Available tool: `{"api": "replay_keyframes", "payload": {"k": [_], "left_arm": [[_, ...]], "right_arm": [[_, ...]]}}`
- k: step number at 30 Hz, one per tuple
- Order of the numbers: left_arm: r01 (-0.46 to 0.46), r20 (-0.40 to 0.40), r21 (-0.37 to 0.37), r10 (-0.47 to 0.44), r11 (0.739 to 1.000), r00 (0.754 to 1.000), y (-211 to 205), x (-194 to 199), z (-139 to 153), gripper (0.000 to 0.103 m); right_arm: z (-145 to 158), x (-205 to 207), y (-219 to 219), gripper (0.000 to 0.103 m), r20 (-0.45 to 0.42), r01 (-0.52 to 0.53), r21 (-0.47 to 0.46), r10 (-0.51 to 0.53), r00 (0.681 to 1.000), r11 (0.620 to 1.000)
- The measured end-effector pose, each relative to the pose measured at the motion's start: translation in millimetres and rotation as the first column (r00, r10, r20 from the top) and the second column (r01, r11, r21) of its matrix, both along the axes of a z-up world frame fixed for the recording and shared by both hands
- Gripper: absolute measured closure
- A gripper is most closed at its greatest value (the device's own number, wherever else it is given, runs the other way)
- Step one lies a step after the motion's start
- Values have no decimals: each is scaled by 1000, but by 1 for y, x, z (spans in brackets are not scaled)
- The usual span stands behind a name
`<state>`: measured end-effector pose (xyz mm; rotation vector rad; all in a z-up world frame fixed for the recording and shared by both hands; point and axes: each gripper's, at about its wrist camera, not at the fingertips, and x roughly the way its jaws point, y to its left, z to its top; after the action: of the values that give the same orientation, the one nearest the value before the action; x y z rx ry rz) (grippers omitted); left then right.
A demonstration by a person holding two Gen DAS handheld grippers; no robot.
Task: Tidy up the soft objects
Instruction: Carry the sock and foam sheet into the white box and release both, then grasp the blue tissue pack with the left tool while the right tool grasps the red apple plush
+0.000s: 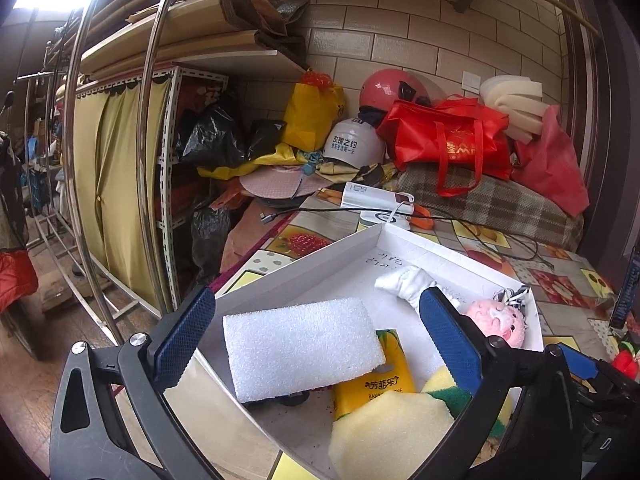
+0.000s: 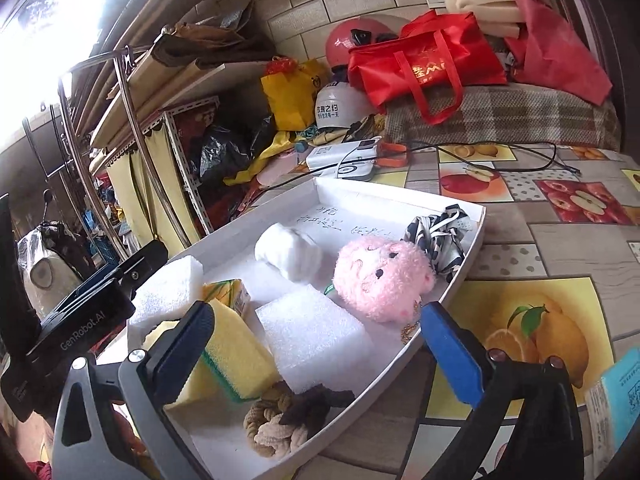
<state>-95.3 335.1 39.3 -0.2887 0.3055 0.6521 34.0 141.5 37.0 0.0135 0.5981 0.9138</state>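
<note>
A shallow white box (image 2: pixel 468 264) (image 1: pixel 328 252) lies on the fruit-print table and holds soft things: two white foam blocks (image 2: pixel 316 336) (image 1: pixel 300 348), yellow-green sponges (image 2: pixel 236 352) (image 1: pixel 384 432), a pink plush head (image 2: pixel 380 276) (image 1: pixel 500 322), a rolled white cloth (image 2: pixel 290 250) (image 1: pixel 408 280), a black-and-white scrunchie (image 2: pixel 440 232), braided beige and dark hair ties (image 2: pixel 280 420) and a yellow packet (image 1: pixel 380 384). My left gripper (image 1: pixel 320 336) is open and empty above the box's left end. My right gripper (image 2: pixel 320 352) is open and empty above the near end.
A white power bank with cables (image 2: pixel 348 156) and orange scissors (image 2: pixel 392 156) lie beyond the box. Helmets (image 2: pixel 340 108), red bags (image 2: pixel 424 64) and a plaid cushion (image 2: pixel 500 116) crowd the back wall. A curtained metal shelf (image 1: pixel 128 180) stands left. A blue packet (image 2: pixel 616 400) sits at right.
</note>
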Motion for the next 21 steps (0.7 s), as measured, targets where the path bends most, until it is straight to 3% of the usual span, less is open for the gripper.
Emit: {"api": "replay_keyframes", "payload": {"k": [7,13,21], "left_arm": [[-15,16,-6,15,1000,1000,1,-4,0,0],[-15,18,7,15,1000,1000,-11,-10,1,0],[122,-18,72,-121,990,992,-69,-3,4,0]], "right_arm": [[-2,6,-11,0,-39,37,35,-35,999,999],[0,-10,-26,0,-6,35,36,-35,999,999],[4,-35,-73,0,76,14,16,-15,997,1000]]}}
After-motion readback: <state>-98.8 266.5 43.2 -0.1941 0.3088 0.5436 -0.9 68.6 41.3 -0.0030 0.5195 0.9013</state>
